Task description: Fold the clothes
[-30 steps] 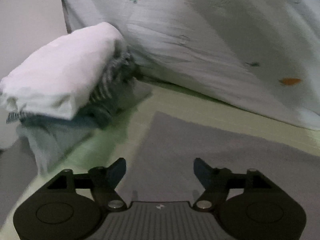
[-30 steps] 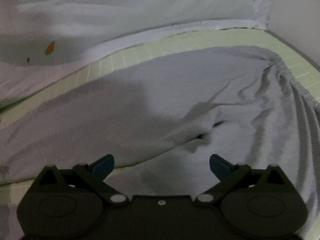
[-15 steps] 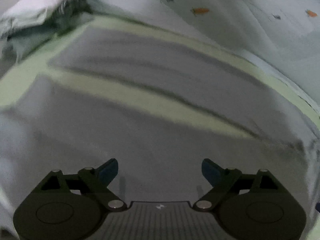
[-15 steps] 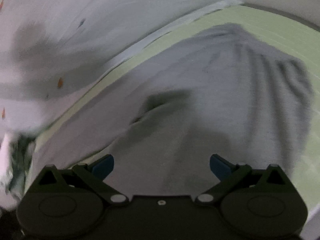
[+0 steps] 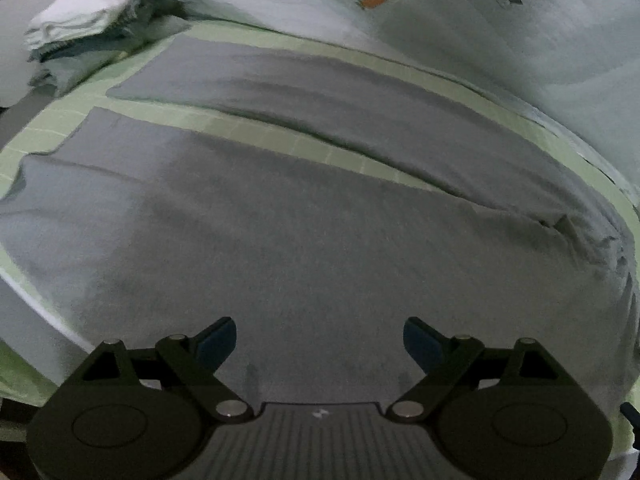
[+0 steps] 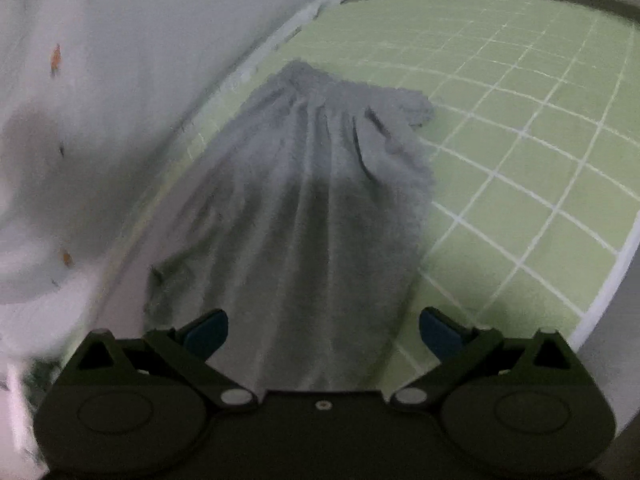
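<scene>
Grey trousers (image 5: 320, 208) lie spread on a green checked sheet (image 5: 256, 136), the two legs parted by a strip of sheet and the gathered waistband (image 6: 344, 100) at the far end in the right wrist view. The left gripper (image 5: 320, 340) hovers over one leg, fingers released and spread wide, grasping nothing. The right gripper (image 6: 324, 330) is likewise released above the waist section. A stack of folded clothes (image 5: 96, 28) sits beside a carrot-print quilt (image 5: 440, 28).

No legible text, labels or numbers anywhere.
</scene>
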Demonstrator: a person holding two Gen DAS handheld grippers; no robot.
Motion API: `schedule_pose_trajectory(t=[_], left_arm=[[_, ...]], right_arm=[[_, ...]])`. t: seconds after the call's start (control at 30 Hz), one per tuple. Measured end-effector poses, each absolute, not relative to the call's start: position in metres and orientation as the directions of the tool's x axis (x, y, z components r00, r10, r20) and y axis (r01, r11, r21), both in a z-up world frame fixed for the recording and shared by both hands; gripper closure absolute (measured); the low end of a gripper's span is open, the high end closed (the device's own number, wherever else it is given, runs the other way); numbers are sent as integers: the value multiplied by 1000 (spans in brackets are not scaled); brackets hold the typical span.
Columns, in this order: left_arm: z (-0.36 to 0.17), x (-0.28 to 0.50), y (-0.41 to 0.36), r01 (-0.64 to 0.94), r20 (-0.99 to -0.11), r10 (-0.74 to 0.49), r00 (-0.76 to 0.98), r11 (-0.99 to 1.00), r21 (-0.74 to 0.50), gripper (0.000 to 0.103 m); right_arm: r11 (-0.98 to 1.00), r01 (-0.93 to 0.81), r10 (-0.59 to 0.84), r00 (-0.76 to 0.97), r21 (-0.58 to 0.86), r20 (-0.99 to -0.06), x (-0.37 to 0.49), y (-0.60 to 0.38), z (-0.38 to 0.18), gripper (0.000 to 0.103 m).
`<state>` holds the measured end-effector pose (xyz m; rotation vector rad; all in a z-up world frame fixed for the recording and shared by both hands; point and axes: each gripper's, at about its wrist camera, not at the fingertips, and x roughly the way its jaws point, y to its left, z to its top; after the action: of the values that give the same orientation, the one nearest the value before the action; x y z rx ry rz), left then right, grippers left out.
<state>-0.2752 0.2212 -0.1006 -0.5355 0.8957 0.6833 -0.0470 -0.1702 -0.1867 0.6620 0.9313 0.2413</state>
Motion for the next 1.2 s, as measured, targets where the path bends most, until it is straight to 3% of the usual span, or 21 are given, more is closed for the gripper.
schedule_pose_trajectory(t=[0.17, 0.33, 0.83, 1.03, 1.2], left_arm=[[-99, -301, 238, -784, -844, 312, 436, 592, -186, 12], [-105, -326, 267, -813, -868, 308, 390, 558, -168, 12], [-129, -415, 426, -911, -875, 342, 343, 349, -220, 12], [-141, -435, 471, -901, -876, 315, 364, 358, -246, 8], [-142, -439, 493, -893, -878, 337, 340, 407, -190, 8]], right_arm=[[593, 154, 565, 620, 790, -545, -38, -172, -205, 0], [519, 205, 562, 650, 830, -512, -39, -171, -211, 0], [579, 303, 414, 690, 757, -593, -74, -125, -198, 0], [597, 318, 351, 722, 737, -596, -96, -115, -197, 0], [592, 341, 299, 749, 731, -591, -120, -110, -195, 0]])
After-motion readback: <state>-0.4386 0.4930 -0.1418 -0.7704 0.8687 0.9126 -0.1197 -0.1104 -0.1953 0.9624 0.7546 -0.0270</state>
